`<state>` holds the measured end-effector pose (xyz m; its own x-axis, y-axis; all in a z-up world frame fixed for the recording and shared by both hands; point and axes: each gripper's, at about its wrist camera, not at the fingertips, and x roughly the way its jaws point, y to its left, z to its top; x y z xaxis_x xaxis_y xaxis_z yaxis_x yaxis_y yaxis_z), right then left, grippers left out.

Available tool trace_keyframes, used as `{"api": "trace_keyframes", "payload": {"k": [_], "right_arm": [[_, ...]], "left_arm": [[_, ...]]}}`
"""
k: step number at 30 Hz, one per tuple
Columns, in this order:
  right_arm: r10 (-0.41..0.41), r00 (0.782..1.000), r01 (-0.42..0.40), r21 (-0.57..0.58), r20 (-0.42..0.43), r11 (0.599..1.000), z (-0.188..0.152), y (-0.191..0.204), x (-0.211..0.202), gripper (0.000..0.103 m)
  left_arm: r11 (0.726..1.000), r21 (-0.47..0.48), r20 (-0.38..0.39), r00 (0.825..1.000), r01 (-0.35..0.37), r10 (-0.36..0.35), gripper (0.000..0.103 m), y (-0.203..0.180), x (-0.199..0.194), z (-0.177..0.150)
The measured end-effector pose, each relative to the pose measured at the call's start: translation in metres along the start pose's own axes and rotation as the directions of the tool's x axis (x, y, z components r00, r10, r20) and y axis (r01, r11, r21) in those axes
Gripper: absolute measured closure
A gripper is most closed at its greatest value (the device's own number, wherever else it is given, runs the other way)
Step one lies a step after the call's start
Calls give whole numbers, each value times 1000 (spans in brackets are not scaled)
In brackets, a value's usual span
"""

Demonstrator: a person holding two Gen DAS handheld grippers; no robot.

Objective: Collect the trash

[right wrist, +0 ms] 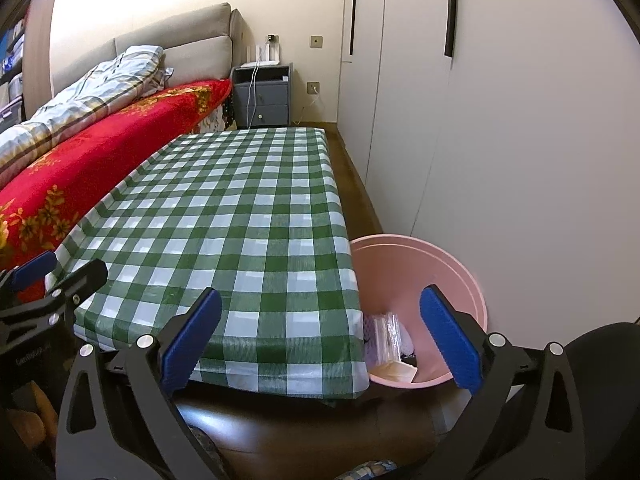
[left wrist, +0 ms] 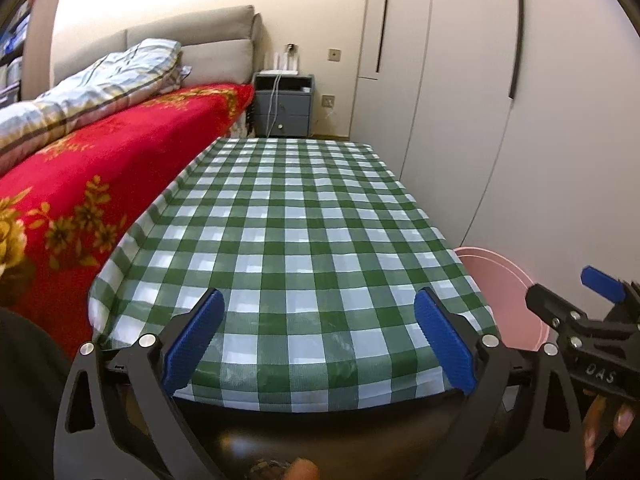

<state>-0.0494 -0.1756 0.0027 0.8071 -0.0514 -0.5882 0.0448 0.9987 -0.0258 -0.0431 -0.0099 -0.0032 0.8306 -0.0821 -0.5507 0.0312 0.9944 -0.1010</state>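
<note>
A pink bin (right wrist: 460,276) stands on the floor at the right end of the table with the green-and-white checked cloth (right wrist: 240,216). Inside it lie a clear plastic wrapper (right wrist: 386,334) and a pale paper piece (right wrist: 394,372). My right gripper (right wrist: 320,300) is open over the table's near right corner and the bin's rim, nothing between its blue pads. My left gripper (left wrist: 320,300) is open over the table's near edge, empty too. In the left wrist view the bin (left wrist: 500,292) shows at the right, with the right gripper (left wrist: 576,300) beside it.
A bed with a red flowered blanket (left wrist: 100,168) and a folded striped quilt (left wrist: 92,92) runs along the table's left side. A grey nightstand (left wrist: 282,106) stands at the far end. White wardrobe doors (right wrist: 500,120) line the right, with a narrow floor strip (right wrist: 356,184) between them and the table.
</note>
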Motion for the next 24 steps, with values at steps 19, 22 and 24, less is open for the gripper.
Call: {"api": "trace_keyframes", "payload": {"k": [19,22,24], "right_arm": [[21,1000,-21,29,-16,999,-1,0,4,5],[21,1000,-21,30,-17,999,-1,1,4,5],[21,1000,-21,31,-16,999,-1,1,4,5]], "left_arm": [[1000,-15,-14,1000,-15,15,10,-2,1,-4],[1000,-19,-11,1000,-20,20,10,-2,1,-5],[1000,-22,-12,1000,-21,21,10,-2,1,-5]]}}
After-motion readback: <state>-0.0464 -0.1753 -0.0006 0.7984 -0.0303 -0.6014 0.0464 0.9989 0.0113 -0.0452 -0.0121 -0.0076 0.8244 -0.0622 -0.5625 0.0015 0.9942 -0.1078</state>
